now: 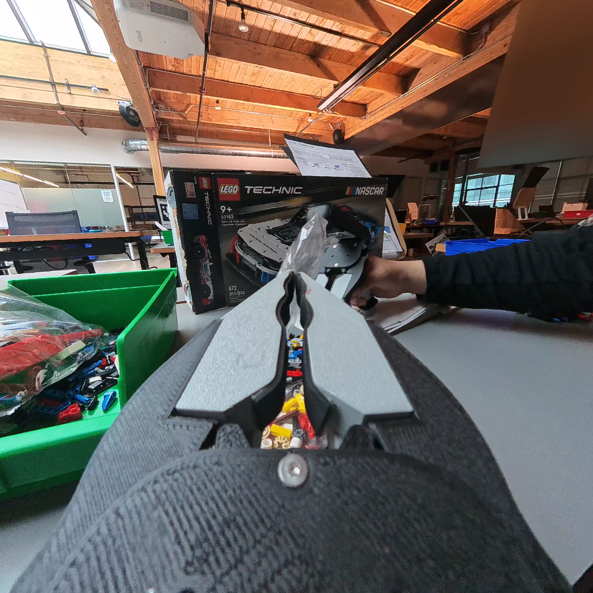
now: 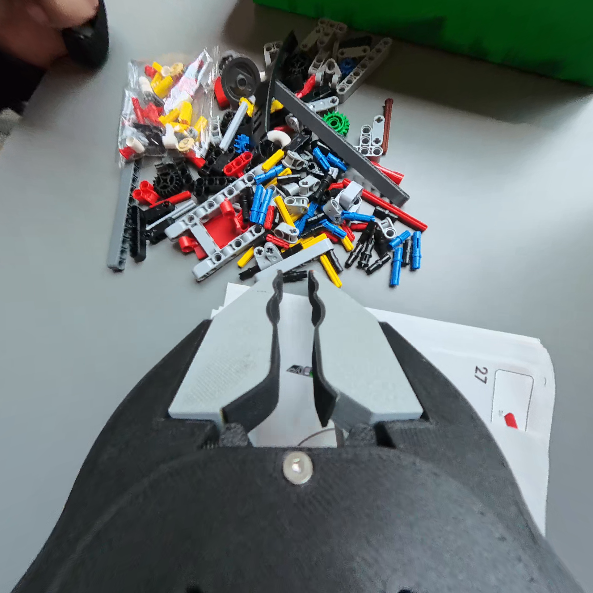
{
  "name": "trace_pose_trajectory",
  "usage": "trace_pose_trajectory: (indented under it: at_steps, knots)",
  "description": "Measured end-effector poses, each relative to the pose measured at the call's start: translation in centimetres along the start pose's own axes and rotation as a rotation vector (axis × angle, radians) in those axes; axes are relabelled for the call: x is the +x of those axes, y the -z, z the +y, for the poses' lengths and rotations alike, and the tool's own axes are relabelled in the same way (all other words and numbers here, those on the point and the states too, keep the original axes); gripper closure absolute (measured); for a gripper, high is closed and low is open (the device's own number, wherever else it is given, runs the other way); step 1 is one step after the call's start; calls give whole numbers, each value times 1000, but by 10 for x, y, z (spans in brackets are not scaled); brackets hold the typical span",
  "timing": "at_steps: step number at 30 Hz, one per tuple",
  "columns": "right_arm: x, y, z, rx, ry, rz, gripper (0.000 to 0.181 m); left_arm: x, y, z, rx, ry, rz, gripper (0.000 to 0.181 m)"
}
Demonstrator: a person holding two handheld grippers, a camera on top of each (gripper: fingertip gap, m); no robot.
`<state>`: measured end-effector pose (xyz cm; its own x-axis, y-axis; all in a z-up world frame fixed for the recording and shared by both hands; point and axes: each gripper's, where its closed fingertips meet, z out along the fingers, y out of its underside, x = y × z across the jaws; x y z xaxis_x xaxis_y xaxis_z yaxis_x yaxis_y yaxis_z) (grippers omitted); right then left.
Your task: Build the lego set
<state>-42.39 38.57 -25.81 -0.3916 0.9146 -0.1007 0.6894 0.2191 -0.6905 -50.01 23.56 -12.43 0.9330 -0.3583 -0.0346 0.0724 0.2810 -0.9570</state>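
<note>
In the left wrist view my left gripper (image 1: 294,276) is shut on the neck of a clear plastic bag (image 1: 306,244). Its crumpled top sticks up past the fingertips, and small yellow, red and tan pieces (image 1: 285,430) show below between the fingers. My right gripper (image 2: 295,276) is open and empty. It hovers over the near edge of a pile of loose Lego Technic pieces (image 2: 272,192) on the grey table (image 2: 64,321). A small bag of pieces (image 2: 163,106) lies at the pile's far left. The right gripper also shows in the left wrist view (image 1: 340,266), held by a hand.
A green bin (image 1: 144,321) with bagged and loose pieces stands on the left and shows at the top of the right wrist view (image 2: 449,32). The Lego box (image 1: 288,237) stands upright behind. An open instruction booklet (image 2: 481,385) lies under my right gripper. A hand (image 2: 32,32) is at the far left. About 20 centimeters separates my left fingertips from my right.
</note>
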Motion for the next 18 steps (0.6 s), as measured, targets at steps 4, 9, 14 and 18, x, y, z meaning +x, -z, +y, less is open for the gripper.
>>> trace_pose_trajectory:
  at_steps: [4,9,14,18]
  knots:
    - [-15,32,-7,130,-51,34,170,-3,0,0,2,27,-5,181]
    - [-49,64,11,220,-98,115,164,-7,-4,4,-30,81,0,181]
    - [-98,92,1,312,-103,109,140,23,-23,-2,-53,421,139,181]
    - [-160,106,-18,382,-73,39,119,100,-45,-8,-132,415,302,181]
